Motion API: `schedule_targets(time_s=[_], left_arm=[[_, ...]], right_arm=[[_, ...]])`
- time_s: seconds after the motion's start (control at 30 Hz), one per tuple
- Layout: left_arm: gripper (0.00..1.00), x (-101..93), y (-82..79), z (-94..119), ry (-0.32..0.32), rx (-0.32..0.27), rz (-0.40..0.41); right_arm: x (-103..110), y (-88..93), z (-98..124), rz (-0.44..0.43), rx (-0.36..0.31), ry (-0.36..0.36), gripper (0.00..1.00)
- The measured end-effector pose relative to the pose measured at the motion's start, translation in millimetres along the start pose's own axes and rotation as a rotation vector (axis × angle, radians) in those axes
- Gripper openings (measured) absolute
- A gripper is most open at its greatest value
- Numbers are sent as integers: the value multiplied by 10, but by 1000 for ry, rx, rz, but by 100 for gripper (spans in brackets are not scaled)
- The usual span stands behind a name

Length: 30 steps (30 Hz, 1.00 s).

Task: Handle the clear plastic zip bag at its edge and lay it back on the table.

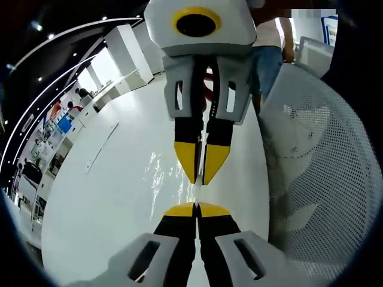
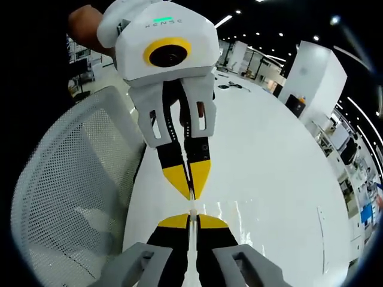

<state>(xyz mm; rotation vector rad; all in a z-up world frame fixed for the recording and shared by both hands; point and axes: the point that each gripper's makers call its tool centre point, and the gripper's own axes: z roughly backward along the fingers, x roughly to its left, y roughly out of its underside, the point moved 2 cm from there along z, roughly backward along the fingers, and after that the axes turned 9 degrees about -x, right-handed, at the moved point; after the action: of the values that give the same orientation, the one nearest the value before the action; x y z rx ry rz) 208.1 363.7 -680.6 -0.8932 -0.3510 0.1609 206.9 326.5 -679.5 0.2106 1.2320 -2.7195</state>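
as both grippers (image 1: 197,208) (image 2: 190,220) pinch it, bag (image 1: 164,173) hangs taut.

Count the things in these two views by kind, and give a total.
Yellow-tipped black tongs: 2 (left tongs, right tongs)
Clear plastic zip bag: 1
White mesh chair: 1
White table: 1
Total: 5

left hand-held gripper (image 1: 197,206): jaws closed | right hand-held gripper (image 2: 191,216): jaws closed, tips facing

White table (image 1: 108,197) – white mesh chair (image 1: 323,179)
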Motion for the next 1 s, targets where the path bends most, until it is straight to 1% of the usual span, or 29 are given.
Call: schedule_targets(time_s=[0.1, 0.2, 0.3, 0.5, 0.57, 0.7, 0.77, 0.83, 0.93, 1.0], left_arm=[[0, 36, -11, 4, -27, -7, 67], [0, 34, 9, -21, -20, -10, 75], [1, -18, 11, -50, -6, 8, 46], [0, -32, -29, -75, 2, 10, 31], [0, -32, -24, -79, 3, 13, 22], [0, -42, -26, -80, 7, 12, 29], [0, -52, -23, -83, 11, 17, 22], [0, -62, -12, -89, 19, 23, 17], [0, -66, -36, -93, 23, 20, 7], [0, -68, -14, -102, 25, 31, -6]], right_arm=[[-7, -22, -1, -2, -1, 7, 0], [-1, -51, -5, 0, -9, 3, 0], [22, -83, -14, 14, -7, -5, 0], [57, -137, -27, 27, -5, -11, 0], [56, -137, -25, 30, -5, -12, 0], [63, -143, -20, 36, 2, -20, 0], [71, -143, -27, 23, 11, -27, 0], [76, -132, -36, 28, 16, -31, 0], [81, -155, -58, 22, 10, -29, 3], [80, -167, -85, 30, 17, -26, 3]])
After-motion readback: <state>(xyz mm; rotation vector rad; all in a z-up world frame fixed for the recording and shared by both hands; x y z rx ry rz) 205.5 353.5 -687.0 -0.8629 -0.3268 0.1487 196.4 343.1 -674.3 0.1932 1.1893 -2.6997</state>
